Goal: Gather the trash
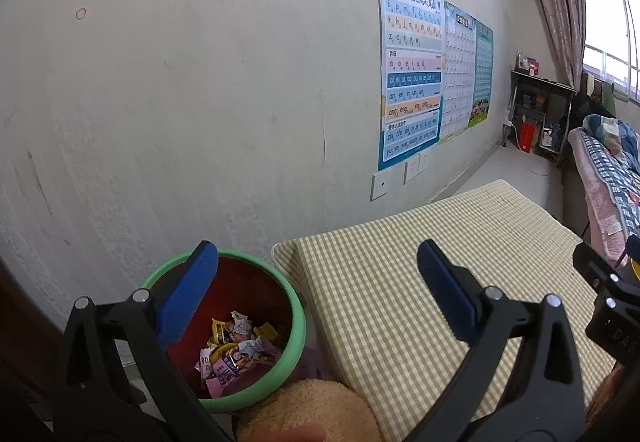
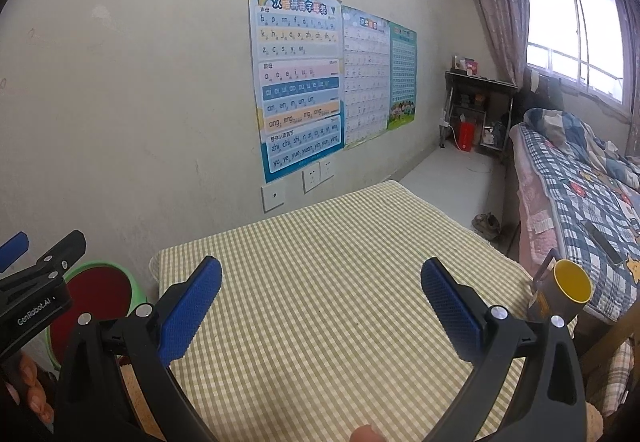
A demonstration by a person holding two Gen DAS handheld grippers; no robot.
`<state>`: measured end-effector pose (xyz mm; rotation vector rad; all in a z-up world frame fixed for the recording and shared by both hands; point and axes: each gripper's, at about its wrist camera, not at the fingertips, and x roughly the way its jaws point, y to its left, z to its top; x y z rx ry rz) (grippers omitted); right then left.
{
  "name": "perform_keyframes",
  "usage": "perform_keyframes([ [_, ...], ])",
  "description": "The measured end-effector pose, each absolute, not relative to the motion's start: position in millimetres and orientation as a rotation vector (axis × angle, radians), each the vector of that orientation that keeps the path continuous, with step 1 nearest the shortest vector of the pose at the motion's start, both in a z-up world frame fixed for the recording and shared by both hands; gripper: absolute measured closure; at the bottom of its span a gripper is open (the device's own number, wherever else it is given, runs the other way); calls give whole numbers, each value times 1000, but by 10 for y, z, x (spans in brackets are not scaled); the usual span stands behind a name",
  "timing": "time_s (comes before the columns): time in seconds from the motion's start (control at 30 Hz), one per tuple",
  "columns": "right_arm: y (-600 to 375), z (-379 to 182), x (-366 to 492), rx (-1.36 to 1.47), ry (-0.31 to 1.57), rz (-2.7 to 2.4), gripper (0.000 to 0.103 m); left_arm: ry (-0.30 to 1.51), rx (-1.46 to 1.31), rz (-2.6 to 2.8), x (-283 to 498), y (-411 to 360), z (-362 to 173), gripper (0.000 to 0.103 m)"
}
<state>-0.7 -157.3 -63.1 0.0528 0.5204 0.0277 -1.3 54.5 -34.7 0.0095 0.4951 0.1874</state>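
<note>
Left wrist view: the left gripper (image 1: 318, 298) is spread wide, holding nothing. The green bin (image 1: 294, 326) stands beside the checked table (image 1: 440, 262), under the left finger; wrappers (image 1: 236, 346) lie inside it.

Right wrist view: the right gripper (image 2: 320, 306) is spread wide and empty above the table; the bin sits far left, and a yellow-lined cup (image 2: 564, 292) stands right.

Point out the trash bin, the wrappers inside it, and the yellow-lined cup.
trash bin (image 1: 294, 316): left wrist view, green rim on its right side.
wrappers (image 1: 236, 352): left wrist view, middle of the pile.
yellow-lined cup (image 2: 570, 282): right wrist view, yellow inside.
</note>
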Motion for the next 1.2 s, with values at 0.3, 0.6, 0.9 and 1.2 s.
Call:
perform_keyframes([
  [0.3,-1577,-655,-4,52,528,25,6,501,13,177,-6,530,-356,6],
  [0.6,-1583,-669,-17,51,529,25,6,504,9,176,-9,538,-366,6],
  [0.9,-1631,-713,-22,53,540,25,6,511,12,174,-3,522,-370,6],
  [1.2,-1643,-756,-3,42,558,32,6,520,7,166,16,533,-379,6],
])
